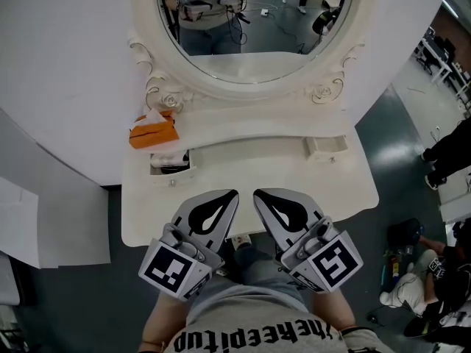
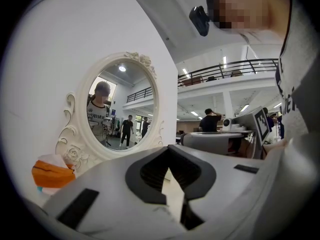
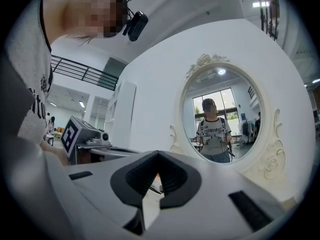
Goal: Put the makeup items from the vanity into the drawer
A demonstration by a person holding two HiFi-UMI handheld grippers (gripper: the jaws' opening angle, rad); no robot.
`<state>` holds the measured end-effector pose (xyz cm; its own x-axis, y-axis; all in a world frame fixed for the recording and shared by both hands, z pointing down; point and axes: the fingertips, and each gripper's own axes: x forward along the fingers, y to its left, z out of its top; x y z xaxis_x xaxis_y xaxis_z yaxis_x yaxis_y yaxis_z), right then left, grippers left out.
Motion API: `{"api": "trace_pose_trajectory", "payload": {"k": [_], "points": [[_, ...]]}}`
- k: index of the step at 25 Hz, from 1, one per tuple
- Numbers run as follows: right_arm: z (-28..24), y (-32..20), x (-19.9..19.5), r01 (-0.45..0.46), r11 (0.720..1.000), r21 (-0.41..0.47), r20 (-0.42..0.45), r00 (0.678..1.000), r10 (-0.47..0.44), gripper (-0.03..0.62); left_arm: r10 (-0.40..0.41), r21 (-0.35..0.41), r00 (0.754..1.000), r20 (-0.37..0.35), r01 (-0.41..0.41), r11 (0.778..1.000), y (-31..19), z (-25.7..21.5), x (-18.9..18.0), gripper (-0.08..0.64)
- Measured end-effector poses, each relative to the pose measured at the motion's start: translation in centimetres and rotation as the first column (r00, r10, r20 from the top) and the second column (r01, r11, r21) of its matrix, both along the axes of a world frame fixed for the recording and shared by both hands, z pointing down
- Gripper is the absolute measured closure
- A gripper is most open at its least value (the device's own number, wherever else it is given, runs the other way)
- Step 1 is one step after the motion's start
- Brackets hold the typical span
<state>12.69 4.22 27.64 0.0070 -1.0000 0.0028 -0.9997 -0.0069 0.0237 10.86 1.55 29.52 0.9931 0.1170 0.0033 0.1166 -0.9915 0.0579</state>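
The white vanity (image 1: 257,169) stands under an oval mirror (image 1: 250,35). A small drawer (image 1: 158,173) at its left is pulled open, and dark items lie inside; I cannot tell what they are. The matching drawer (image 1: 327,147) on the right is closed. Apart from a tissue box, I see no loose makeup items on the top. My left gripper (image 1: 232,195) and right gripper (image 1: 258,195) hang side by side over the vanity's front edge, tips toward the mirror. Both are shut with nothing between the jaws, as the left gripper (image 2: 169,150) and right gripper (image 3: 158,155) also show in their own views.
An orange tissue box (image 1: 153,132) sits at the vanity's back left, also seen as the tissue box (image 2: 52,174) in the left gripper view. A white wall panel (image 1: 51,109) stands to the left. Bags (image 1: 408,285) and a person's legs (image 1: 449,153) are on the floor at the right.
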Motion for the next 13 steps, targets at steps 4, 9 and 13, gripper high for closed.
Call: {"api": "trace_pose_trajectory", "payload": {"k": [4, 9, 13], "points": [[-0.1, -0.2, -0.2, 0.010, 1.000, 0.002, -0.004, 1.000, -0.010, 0.584, -0.011, 0.001, 1.000, 0.002, 0.011, 1.000, -0.2, 0.0, -0.3, 0.537], [-0.3, -0.3, -0.7, 0.025, 1.000, 0.012, -0.001, 1.000, -0.025, 0.584, -0.019, 0.000, 1.000, 0.001, 0.019, 1.000, -0.4, 0.0, -0.7, 0.537], [-0.4, -0.5, -1.2, 0.030, 0.999, 0.017, -0.005, 1.000, -0.030, 0.584, -0.024, -0.001, 1.000, -0.002, 0.024, 1.000, -0.6, 0.1, -1.1, 0.538]]}}
